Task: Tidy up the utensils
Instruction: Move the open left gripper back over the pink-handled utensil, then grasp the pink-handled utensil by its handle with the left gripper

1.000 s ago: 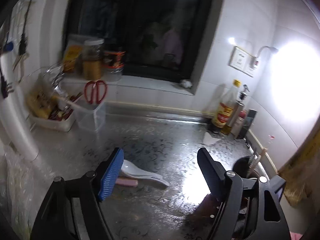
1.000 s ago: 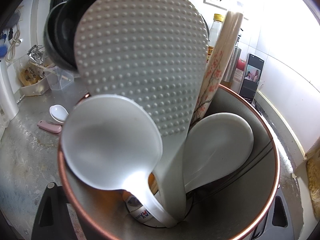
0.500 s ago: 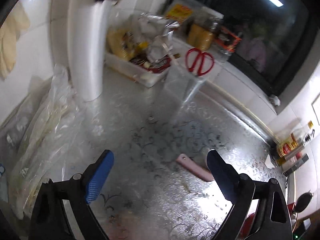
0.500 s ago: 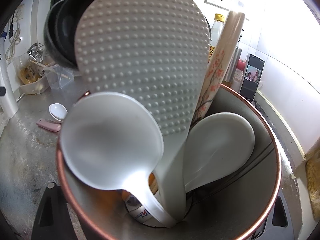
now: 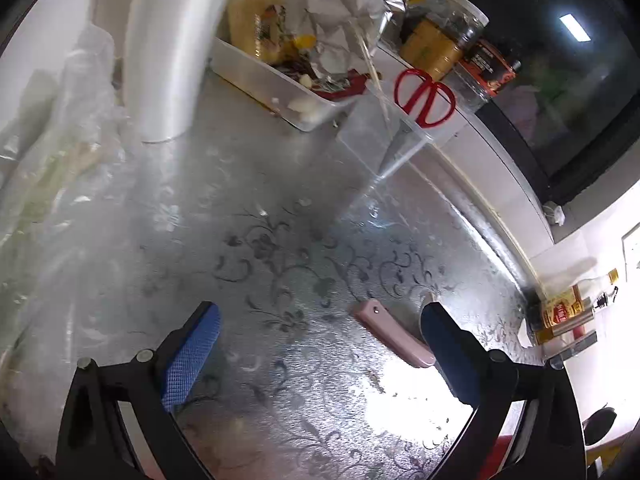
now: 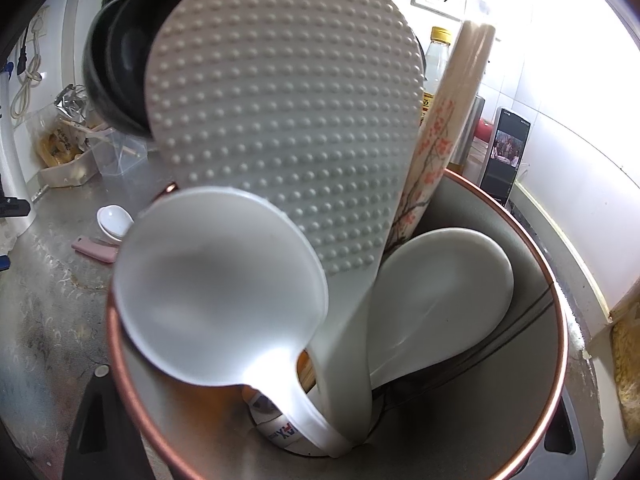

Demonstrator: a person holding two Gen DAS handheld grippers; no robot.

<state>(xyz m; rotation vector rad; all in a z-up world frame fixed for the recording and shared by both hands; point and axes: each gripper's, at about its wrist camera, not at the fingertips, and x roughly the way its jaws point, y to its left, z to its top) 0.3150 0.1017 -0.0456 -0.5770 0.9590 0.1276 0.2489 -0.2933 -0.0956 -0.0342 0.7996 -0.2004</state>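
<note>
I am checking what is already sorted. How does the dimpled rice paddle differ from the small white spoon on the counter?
The rice paddle stands upright in the copper-rimmed holder; the small white spoon lies flat on the counter, next to a pink object. The rice paddle has a broad blade covered with raised dots; the spoon has a smooth, far smaller bowl. Both are white.
</note>
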